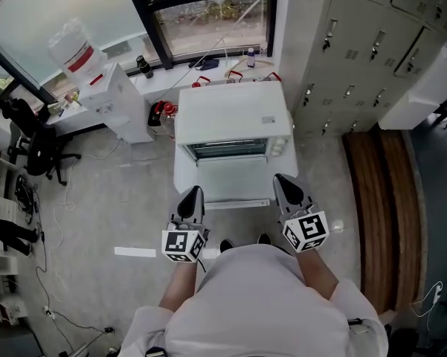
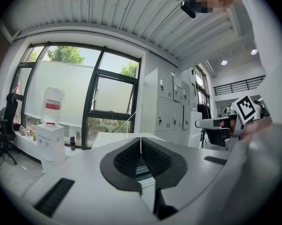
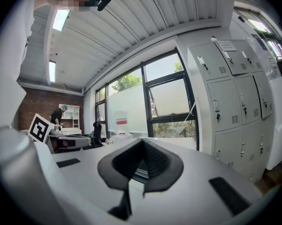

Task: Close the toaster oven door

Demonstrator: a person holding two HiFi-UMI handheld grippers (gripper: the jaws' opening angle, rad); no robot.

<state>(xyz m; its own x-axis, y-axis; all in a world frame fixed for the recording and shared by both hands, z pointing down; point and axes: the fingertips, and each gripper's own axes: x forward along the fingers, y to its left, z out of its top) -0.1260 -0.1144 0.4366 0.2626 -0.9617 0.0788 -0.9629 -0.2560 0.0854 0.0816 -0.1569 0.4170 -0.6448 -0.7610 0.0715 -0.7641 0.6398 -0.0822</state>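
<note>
A white toaster oven (image 1: pixel 233 117) stands in front of me with its door (image 1: pixel 224 181) swung down flat toward me, so the dark cavity (image 1: pixel 227 150) shows. In the head view my left gripper (image 1: pixel 193 193) hovers at the door's front left corner, jaws shut and empty. My right gripper (image 1: pixel 282 180) hangs at the front right corner, also shut on nothing. In the left gripper view the left gripper (image 2: pixel 141 140) has its pads meeting at the tip, and the oven's white top (image 2: pixel 113 138) lies beyond them. The right gripper (image 3: pixel 141 142) shows the same closed tip in the right gripper view.
A water dispenser (image 1: pixel 110 101) stands left of the oven, with red-capped containers (image 1: pixel 164 114) between them. Grey lockers (image 1: pixel 357 47) rise at the right, and a wooden strip (image 1: pixel 378 199) runs along the floor. An office chair (image 1: pixel 31 141) is at the far left.
</note>
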